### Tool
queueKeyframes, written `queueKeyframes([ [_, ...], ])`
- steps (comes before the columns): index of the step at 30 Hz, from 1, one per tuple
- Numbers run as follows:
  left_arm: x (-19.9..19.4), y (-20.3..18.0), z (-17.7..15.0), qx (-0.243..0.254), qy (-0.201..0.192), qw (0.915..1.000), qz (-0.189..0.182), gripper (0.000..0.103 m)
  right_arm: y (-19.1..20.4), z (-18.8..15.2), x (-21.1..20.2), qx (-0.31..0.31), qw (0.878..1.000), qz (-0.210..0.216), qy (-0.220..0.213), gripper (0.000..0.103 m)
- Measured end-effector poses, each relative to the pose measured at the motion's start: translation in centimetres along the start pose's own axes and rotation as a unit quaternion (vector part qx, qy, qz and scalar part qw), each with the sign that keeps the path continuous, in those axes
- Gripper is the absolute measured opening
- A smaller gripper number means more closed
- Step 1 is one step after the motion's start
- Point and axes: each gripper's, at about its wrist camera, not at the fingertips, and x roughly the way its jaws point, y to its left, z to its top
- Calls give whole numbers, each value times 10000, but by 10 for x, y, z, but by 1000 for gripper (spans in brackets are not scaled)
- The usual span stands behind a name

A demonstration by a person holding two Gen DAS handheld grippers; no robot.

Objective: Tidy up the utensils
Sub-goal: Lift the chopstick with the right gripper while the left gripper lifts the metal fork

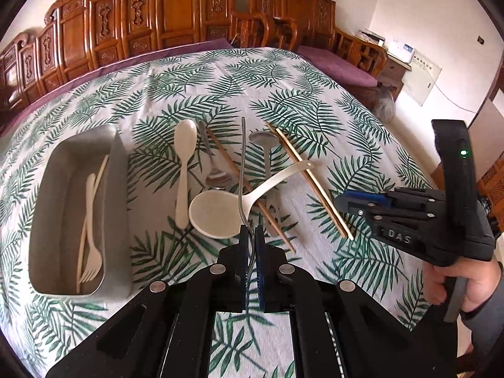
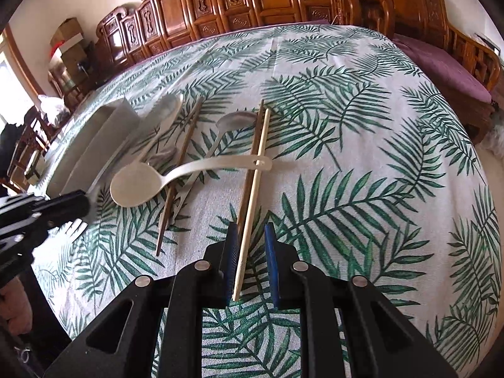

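My left gripper [image 1: 251, 236] is shut on a metal fork [image 1: 242, 170], held above the table with its handle pointing away; its tines show in the right wrist view [image 2: 74, 228]. A grey tray [image 1: 47, 220] at the left holds a cream fork [image 1: 91, 252] and a cream chopstick. On the cloth lie a cream spoon [image 1: 184, 163], a metal spoon [image 1: 212, 170], a cream ladle [image 1: 217, 212], a metal ladle [image 1: 264, 145] and brown and light chopsticks [image 1: 312, 182]. My right gripper [image 2: 250, 245] is open around the near end of the light chopstick [image 2: 252, 208].
The table wears a leaf-print cloth [image 2: 362, 157]. Carved wooden benches [image 1: 141, 19] with purple cushions stand behind and to the right of it. The right gripper also shows in the left wrist view [image 1: 346, 203], low over the table's right side.
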Motion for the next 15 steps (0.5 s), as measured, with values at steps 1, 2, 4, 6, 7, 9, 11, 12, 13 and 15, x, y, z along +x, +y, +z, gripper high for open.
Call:
queueKeyframes([
  [1,-1,1,-1,5,-5,10000,5,3,2,-1,2,-39,10000,-44,18,18],
  [2,-2,2,-3,7,-6,10000,6,3,2,-1,3,-56,9999,-97,26,17],
  [4,-3,5,-6,1,5,10000,18,3,2,-2,6,-59,9998,-164,41,15],
  [6,-4,8,-7,-11,13,10000,16,3,2,-2,7,-73,9998,-172,34,15],
  [7,-5,10,-8,-21,12,10000,17,3,2,-2,7,-95,9997,-206,35,15],
  [9,-6,12,-9,-46,8,10000,17,3,4,-1,9,-124,9994,-327,30,13],
  [11,-8,14,-10,-65,-7,10000,23,3,8,0,11,-213,9986,-474,5,13],
  [12,-8,14,-10,-71,-17,10000,26,3,9,1,11,-241,9983,-534,-4,11],
  [13,-9,15,-11,-80,-27,10000,28,3,9,2,12,-232,9981,-578,-12,11],
  [15,-11,15,-12,-96,-47,9999,30,3,8,3,13,-183,9976,-664,-13,9],
])
